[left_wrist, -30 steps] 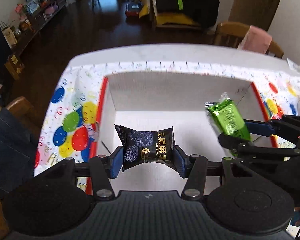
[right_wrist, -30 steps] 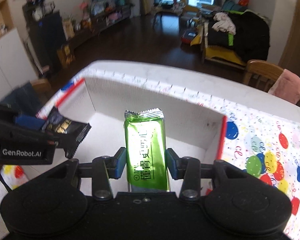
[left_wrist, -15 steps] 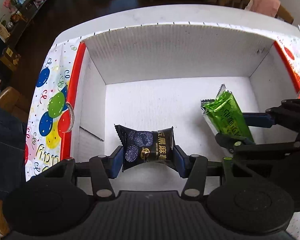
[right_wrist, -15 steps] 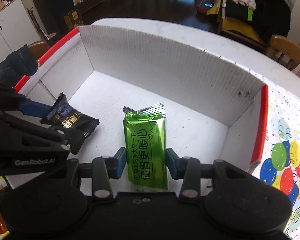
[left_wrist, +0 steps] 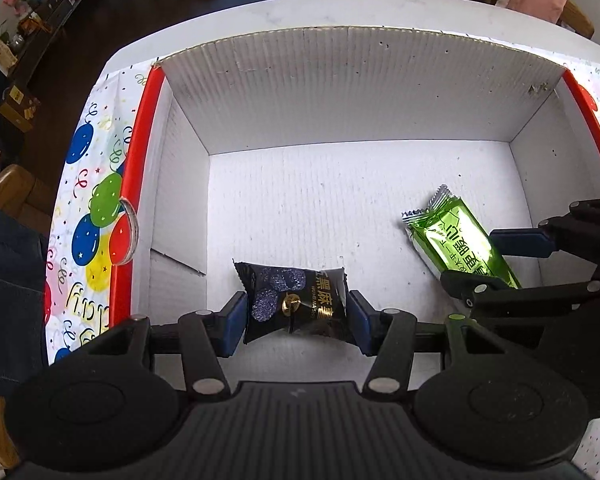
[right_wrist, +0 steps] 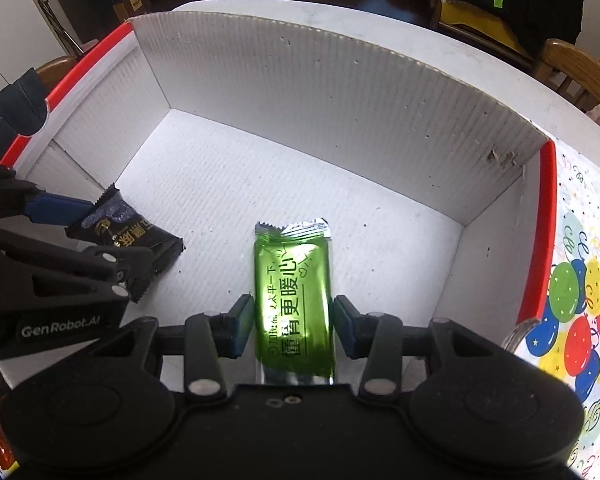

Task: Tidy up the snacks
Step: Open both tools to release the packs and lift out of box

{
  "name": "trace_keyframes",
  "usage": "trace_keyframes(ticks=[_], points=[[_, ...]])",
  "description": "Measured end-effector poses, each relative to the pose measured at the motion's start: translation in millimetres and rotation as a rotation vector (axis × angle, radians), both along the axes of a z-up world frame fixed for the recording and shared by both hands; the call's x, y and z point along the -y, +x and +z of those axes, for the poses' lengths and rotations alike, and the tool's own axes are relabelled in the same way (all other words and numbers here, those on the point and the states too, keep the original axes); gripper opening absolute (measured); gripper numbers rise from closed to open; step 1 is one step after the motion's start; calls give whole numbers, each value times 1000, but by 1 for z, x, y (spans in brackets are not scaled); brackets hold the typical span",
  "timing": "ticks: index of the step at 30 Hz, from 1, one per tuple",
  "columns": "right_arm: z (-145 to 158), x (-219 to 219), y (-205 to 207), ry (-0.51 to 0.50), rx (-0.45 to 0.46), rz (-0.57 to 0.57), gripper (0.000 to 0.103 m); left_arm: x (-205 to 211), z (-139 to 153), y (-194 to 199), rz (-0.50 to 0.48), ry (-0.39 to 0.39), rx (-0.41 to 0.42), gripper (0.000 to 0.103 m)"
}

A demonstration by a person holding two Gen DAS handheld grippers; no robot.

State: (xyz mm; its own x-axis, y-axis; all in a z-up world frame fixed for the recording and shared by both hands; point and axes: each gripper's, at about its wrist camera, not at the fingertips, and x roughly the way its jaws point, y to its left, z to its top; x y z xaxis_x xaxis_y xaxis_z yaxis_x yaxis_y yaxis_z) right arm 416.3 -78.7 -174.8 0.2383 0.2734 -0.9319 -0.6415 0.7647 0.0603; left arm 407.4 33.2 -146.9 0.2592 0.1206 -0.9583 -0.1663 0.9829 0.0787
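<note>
Two snacks low inside white box [left_wrist: 340, 92]: black packet [left_wrist: 294, 306] lower centre, pinched by left gripper [left_wrist: 294, 322]; green bar [right_wrist: 294, 300] gripped by right gripper [right_wrist: 292, 326]. Best release gently, packets apart, lying flat on floor.

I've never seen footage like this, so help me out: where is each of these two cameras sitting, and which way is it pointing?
Left wrist view: rides the left gripper, looking steeply down into the white box; its fingers pinch a black snack packet.
Right wrist view: rides the right gripper, looking down likewise; a green snack packet lies between its fingers.
Shared: both show the box, both packets and the other gripper; the box floor is otherwise bare.
</note>
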Motion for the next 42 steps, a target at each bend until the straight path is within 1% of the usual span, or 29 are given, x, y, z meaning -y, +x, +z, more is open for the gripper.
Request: trace_keyframes(ticks=[2, 5, 10, 12, 15, 19, 21, 28, 30, 34, 38, 42], points=[[1, 0, -3, 2, 4, 1, 43, 0, 0, 0, 4, 1, 1, 55], [5, 3, -4, 18, 20, 1, 47, 2, 2, -2, 15, 1, 5, 55], [16, 10, -7, 53, 52, 15, 51, 3, 11, -9, 36, 2, 33, 56], [22, 14, -8, 73, 60, 16, 53, 3, 16, -12, 46, 11, 50, 60], [34, 20, -8, 102, 63, 16, 55, 1, 25, -18, 58, 5, 71, 63], [50, 25, -13, 128, 80, 17, 58, 1, 37, -28, 75, -4, 107, 63], [55, 29, -16, 136, 93, 15, 62, 2, 43, -33, 80, -12, 126, 63], [81, 43, -25, 192, 126, 2, 64, 7, 71, -55, 87, -20, 205, 64], [90, 47, -30, 208, 141, -2, 73, 9, 80, -62, 87, -25, 233, 67], [106, 56, -42, 238, 166, -7, 75, 10, 97, -75, 90, -41, 276, 68], [119, 64, -57, 273, 189, -28, 85, 9, 110, -93, 92, -60, 321, 68], [129, 70, -76, 296, 219, -44, 88, 11, 121, -113, 79, -41, 382, 68]])
